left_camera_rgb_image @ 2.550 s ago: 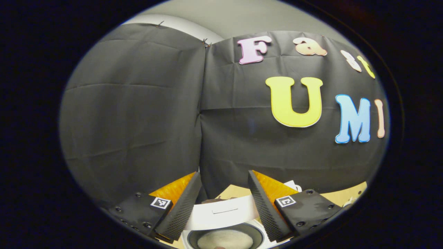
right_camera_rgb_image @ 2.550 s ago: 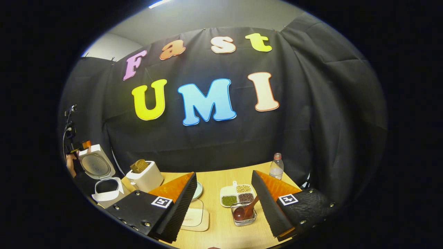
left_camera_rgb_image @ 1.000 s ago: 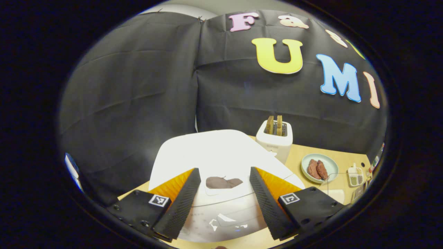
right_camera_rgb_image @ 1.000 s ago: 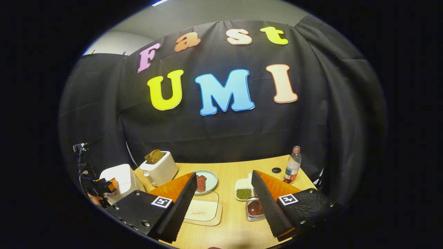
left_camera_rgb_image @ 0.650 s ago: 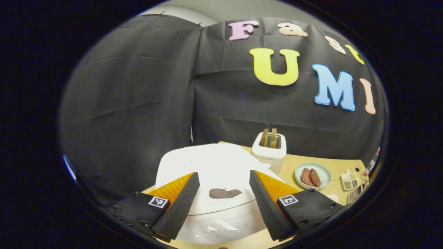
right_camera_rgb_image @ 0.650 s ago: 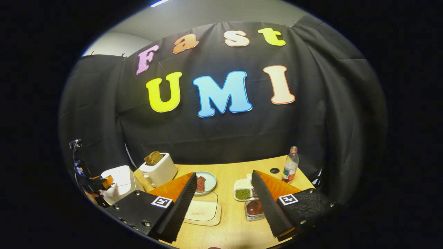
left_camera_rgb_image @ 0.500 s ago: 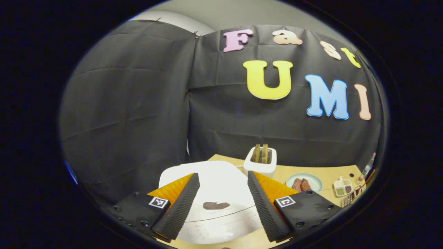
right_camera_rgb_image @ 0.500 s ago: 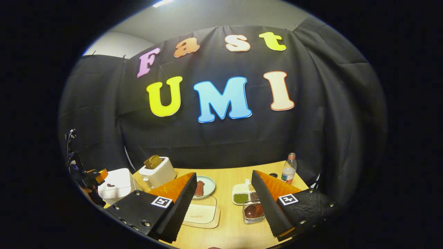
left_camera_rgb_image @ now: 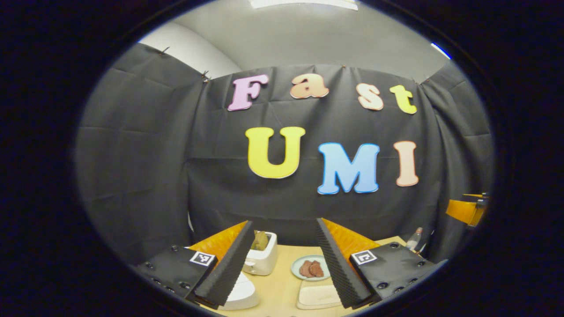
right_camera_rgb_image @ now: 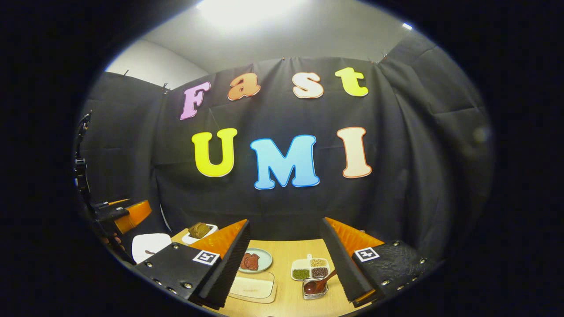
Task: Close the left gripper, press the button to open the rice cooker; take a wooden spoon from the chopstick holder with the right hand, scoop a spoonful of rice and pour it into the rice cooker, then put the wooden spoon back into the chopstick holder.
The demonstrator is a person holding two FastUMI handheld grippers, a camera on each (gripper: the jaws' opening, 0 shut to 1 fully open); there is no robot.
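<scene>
- Currently, left gripper view: left tool [left_camera_rgb_image: 282,259] was wide open, holding nothing, raised over the counter [left_camera_rgb_image: 282,286]; rice cooker [left_camera_rgb_image: 240,294] sat low beside its left finger, lid shut.
- Right gripper view: right tool [right_camera_rgb_image: 284,259] gaped empty; wooden spoon [right_camera_rgb_image: 318,284] rested in the chopstick holder [right_camera_rgb_image: 314,290].
- Judged: spoon was back in place; whether rice went in, I could not tell.

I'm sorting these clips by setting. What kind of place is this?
Most likely a staged kitchen set in a recording booth, not a real home: a wooden table against black cloth walls, laid with a toaster, a plate of meat and a divided dish of beans.
</scene>
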